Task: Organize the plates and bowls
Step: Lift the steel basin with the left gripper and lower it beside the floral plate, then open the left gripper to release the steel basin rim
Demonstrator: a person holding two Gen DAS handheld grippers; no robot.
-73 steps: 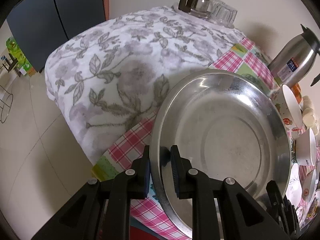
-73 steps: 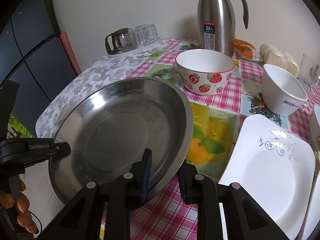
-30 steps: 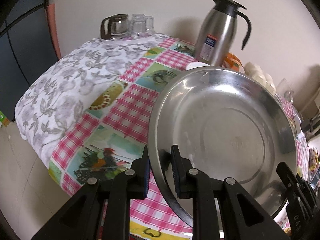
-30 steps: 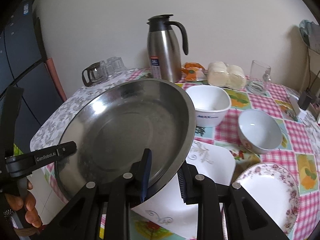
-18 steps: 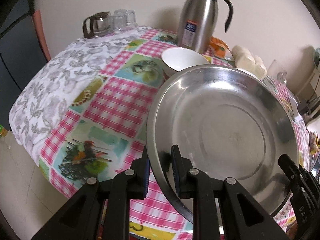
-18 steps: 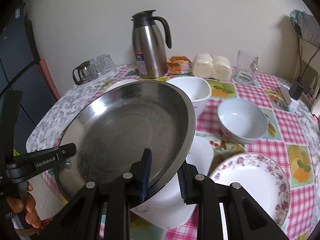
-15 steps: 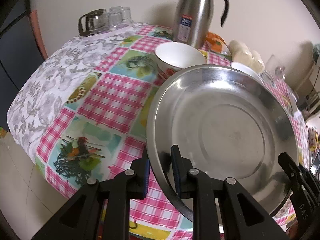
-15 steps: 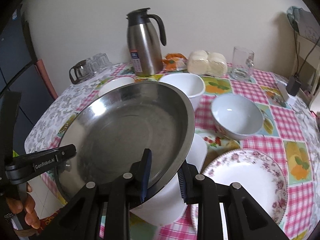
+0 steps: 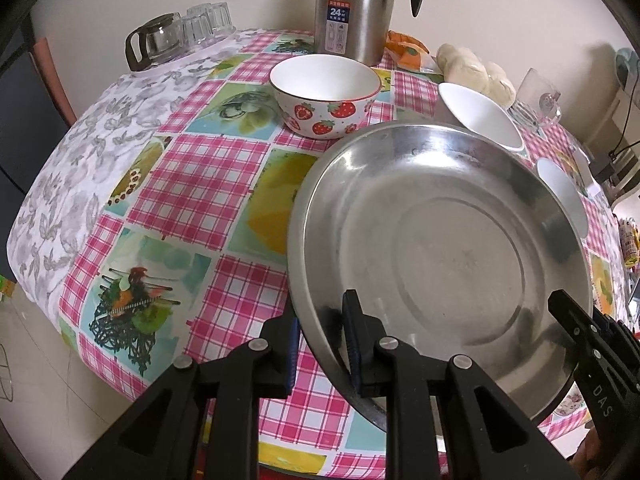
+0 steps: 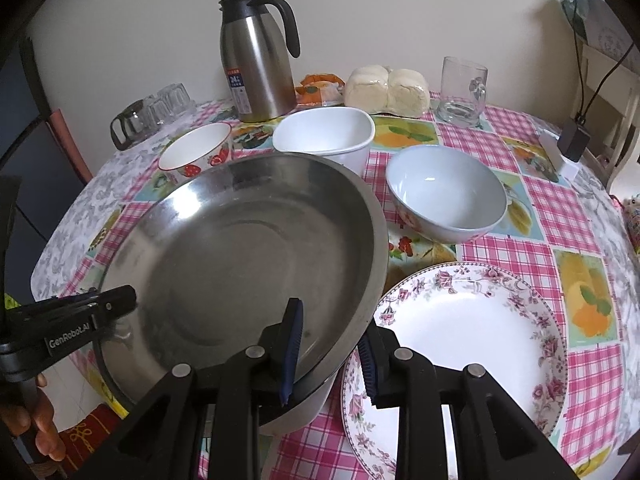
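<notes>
Steel pan held at both rims above the bench

Steel pan (image 10: 248, 248), wide and shallow, is up off the bench (image 9: 208, 184), tilted, gripped on opposite rims. Left hand-held gripper (image 9: 320, 344): jaws closed on the near rim, one blue pad inside the pan, one outside. Right hand-held gripper (image 10: 330, 354): rim sits between its pads; left finger (image 10: 291, 344) lies inside the pan, right one outside under the wall. Its jaws have just been opening slightly, rim between them; contact of the outer pad is hard to judge.

A white dish (image 10: 304, 404) shows under the pan's near edge, mostly hidden. Floral plate (image 10: 472, 344) lies just beside the pan on the checked cloth. Beyond the pan: strawberry bowl (image 9: 324, 96), square white bowl (image 10: 324, 136), pale blue bowl (image 10: 446, 196). Steel thermos (image 10: 258, 60) stands at the back, near the wall, with upturned glasses (image 9: 188, 32) to one side and a glass mug (image 10: 462, 92) and wrapped buns (image 10: 386, 90) to the other. A person's fingers (image 10: 44, 428) show at the left hand-held gripper's handle.
</notes>
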